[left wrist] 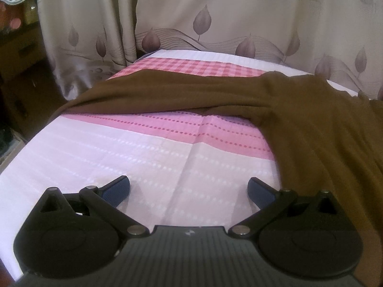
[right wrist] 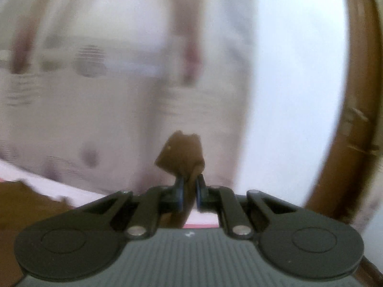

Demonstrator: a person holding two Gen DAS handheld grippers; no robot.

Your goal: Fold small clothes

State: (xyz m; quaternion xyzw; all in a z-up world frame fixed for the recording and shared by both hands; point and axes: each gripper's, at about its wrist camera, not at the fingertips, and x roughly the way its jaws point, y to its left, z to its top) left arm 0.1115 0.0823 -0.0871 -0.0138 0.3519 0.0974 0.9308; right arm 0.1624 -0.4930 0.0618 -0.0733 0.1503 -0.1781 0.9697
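Observation:
A brown garment [left wrist: 299,124] lies across the far and right side of the pink and white table cover [left wrist: 119,148], with one part stretching left along the far side. My left gripper [left wrist: 189,189] is open and empty, low over the bare cover to the left of the garment. My right gripper [right wrist: 190,191] is shut on a pinched edge of the brown garment [right wrist: 182,155], lifted above the table. More brown cloth [right wrist: 26,201] lies at the lower left of the blurred right wrist view.
A beige curtain with leaf prints [left wrist: 203,24] hangs right behind the table. Brown furniture [left wrist: 19,55] stands to the far left. A brown wooden frame [right wrist: 359,119] curves along the right edge of the right wrist view.

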